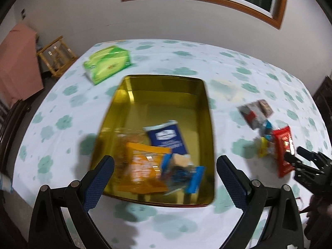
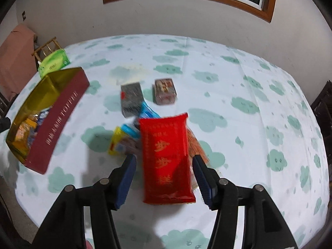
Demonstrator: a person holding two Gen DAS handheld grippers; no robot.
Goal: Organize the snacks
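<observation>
One gold tin sits on the counter, holding three packets. One red packet lies between the spread right claw, untouched, long axis pointing away. Left claw: spread, empty.

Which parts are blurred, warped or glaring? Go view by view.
Left wrist view: motion blur smears the snacks in the tin, whose gold wall glares; fisheye bows the table. Right wrist view: the red packet and gripper are softly blurred, and the window frame curves.
</observation>
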